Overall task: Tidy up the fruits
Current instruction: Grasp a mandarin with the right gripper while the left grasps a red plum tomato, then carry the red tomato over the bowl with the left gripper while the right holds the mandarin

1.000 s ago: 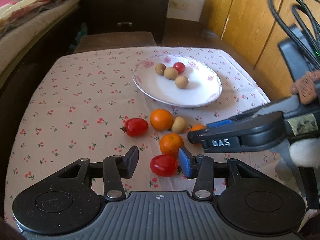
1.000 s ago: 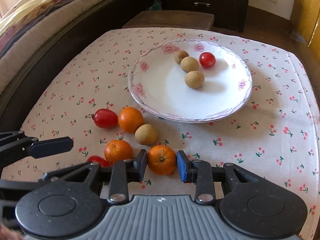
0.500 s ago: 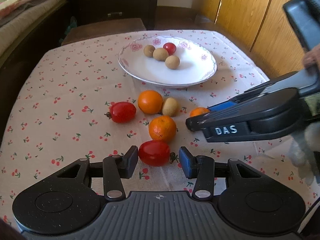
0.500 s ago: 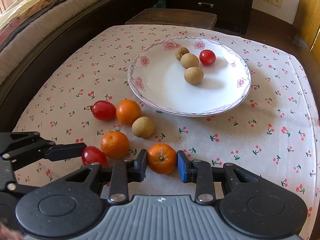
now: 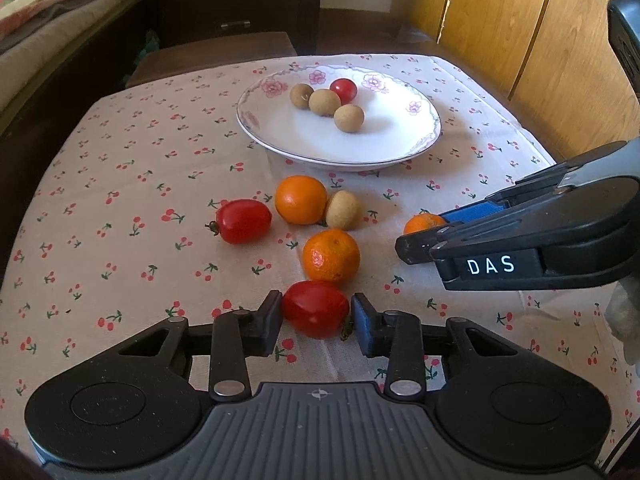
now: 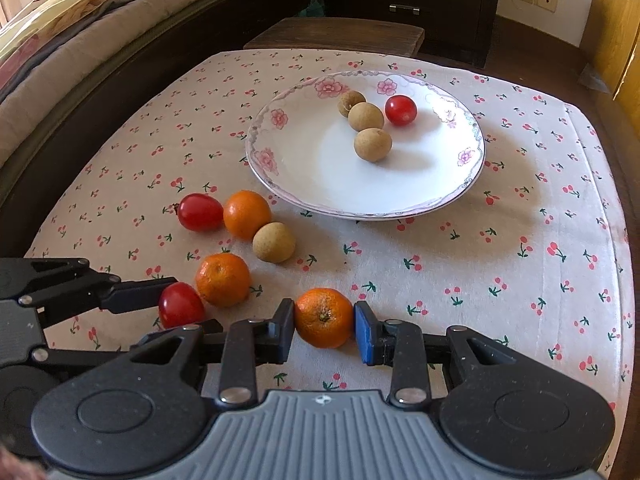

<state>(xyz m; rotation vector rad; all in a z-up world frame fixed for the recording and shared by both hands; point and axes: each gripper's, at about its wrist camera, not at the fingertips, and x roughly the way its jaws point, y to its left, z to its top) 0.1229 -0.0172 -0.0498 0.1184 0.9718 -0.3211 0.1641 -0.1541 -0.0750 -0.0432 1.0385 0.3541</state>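
A red tomato (image 5: pixel 316 310) lies on the cherry-print cloth between the jaws of my left gripper (image 5: pixel 318 316), which are closing. The black pad touches it; the blue pad stands a sliver off. The right wrist view shows the same tomato (image 6: pixel 180 306) at a left finger. My right gripper (image 6: pixel 324 320) is shut on a small orange (image 6: pixel 323 317), which rests on the cloth. A white flowered plate (image 6: pixel 320 160) beyond holds three brown longans and a small tomato (image 6: pixel 401 109).
Loose on the cloth between the grippers and the plate (image 5: pixel 380 136) are two oranges (image 5: pixel 300 199) (image 5: pixel 331 255), a longan (image 5: pixel 341 209) and another tomato (image 5: pixel 242 221). A bed runs along the left; a dark stool and drawers stand behind, and wooden panels stand at the right.
My left gripper sank and closed in around the near tomato, and its jaws narrowed. The right gripper stayed still, shut on its orange.
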